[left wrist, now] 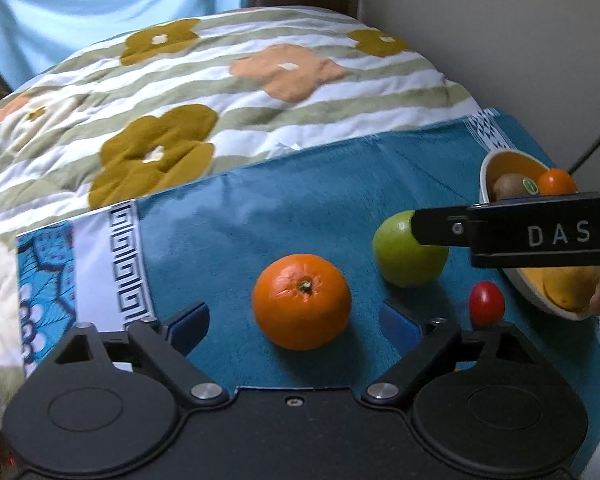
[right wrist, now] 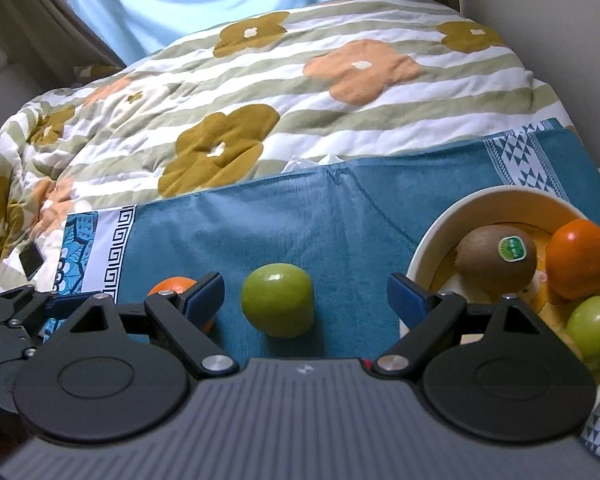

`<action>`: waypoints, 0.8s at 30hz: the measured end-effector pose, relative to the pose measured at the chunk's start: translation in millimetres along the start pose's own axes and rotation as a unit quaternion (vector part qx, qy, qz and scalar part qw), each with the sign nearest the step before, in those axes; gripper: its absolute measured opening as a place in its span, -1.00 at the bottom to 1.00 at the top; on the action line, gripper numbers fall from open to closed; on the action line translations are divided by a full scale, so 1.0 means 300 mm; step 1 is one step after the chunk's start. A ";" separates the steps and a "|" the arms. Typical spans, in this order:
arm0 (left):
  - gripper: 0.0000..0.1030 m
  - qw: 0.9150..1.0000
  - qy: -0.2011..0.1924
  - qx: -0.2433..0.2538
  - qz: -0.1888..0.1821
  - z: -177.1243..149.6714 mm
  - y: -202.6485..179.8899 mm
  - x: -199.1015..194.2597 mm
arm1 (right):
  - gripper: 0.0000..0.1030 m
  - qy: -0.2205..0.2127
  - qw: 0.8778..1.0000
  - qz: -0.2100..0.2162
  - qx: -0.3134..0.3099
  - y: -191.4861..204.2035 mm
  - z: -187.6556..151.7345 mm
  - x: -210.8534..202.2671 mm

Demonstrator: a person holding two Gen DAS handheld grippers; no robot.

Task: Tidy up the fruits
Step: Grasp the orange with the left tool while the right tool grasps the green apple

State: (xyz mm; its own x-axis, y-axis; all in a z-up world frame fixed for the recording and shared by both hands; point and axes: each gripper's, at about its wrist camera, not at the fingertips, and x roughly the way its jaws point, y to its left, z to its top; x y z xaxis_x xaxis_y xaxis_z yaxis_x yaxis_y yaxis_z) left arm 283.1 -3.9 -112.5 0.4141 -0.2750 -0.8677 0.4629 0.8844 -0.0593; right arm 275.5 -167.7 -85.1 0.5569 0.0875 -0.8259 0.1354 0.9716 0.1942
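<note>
An orange (left wrist: 302,306) lies on the blue towel (left wrist: 260,216) between the blue pads of my left gripper (left wrist: 296,320), which is open and not touching it. A green apple (left wrist: 408,252) and a small red tomato (left wrist: 487,303) lie to its right. In the right wrist view the same green apple (right wrist: 278,300) sits between the open fingers of my right gripper (right wrist: 306,294), untouched. The cream bowl (right wrist: 432,232) at the right holds a kiwi (right wrist: 496,256), an orange fruit (right wrist: 578,258) and a green fruit (right wrist: 594,326).
A flowered quilt (left wrist: 220,92) covers the bed behind the towel. A wall (left wrist: 500,32) stands at the right, pale blue curtains (right wrist: 180,0) at the back. The right gripper's black finger (left wrist: 520,232) crosses the left wrist view in front of the bowl (left wrist: 488,168).
</note>
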 end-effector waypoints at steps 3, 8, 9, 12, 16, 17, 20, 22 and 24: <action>0.61 1.000 0.006 0.012 -0.007 0.004 -0.005 0.033 | 0.97 0.005 1.000 -0.001 0.003 0.004 -0.005 0.021; 0.30 1.000 0.014 0.010 -0.017 0.005 -0.004 0.064 | 0.93 0.006 1.000 0.005 0.014 0.003 -0.009 0.045; 0.25 1.000 0.014 0.012 -0.011 0.003 -0.001 0.067 | 0.91 0.008 1.000 0.007 0.015 0.002 -0.010 0.049; 0.25 1.000 0.011 0.011 -0.017 0.001 0.006 0.066 | 0.89 0.012 1.000 0.012 0.018 0.004 -0.014 0.063; 0.24 1.000 0.007 0.023 -0.015 -0.004 -0.002 0.066 | 0.76 0.020 1.000 0.015 0.019 0.008 -0.016 0.080; 0.24 1.000 0.007 0.024 -0.013 -0.005 -0.002 0.066 | 0.74 0.021 0.999 0.015 0.019 0.009 -0.017 0.083; 0.24 1.000 0.007 0.024 -0.010 -0.007 0.002 0.063 | 0.71 0.024 1.000 0.015 0.014 0.017 -0.022 0.093; 0.23 1.000 0.007 0.023 -0.005 -0.012 0.003 0.060 | 0.68 0.028 0.999 0.017 0.010 0.024 -0.026 0.101; 0.23 1.000 0.007 0.021 0.000 -0.019 0.011 0.055 | 0.62 0.033 0.999 0.019 0.006 0.032 -0.027 0.112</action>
State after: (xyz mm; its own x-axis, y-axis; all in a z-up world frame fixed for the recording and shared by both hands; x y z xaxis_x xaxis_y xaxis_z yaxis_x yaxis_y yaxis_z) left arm 286.9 -3.3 -129.8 0.4035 -0.2700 -0.8742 0.4952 0.8679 -0.0396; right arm 288.7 -153.7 -115.3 0.5059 0.1389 -0.8513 0.1248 0.9648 0.2316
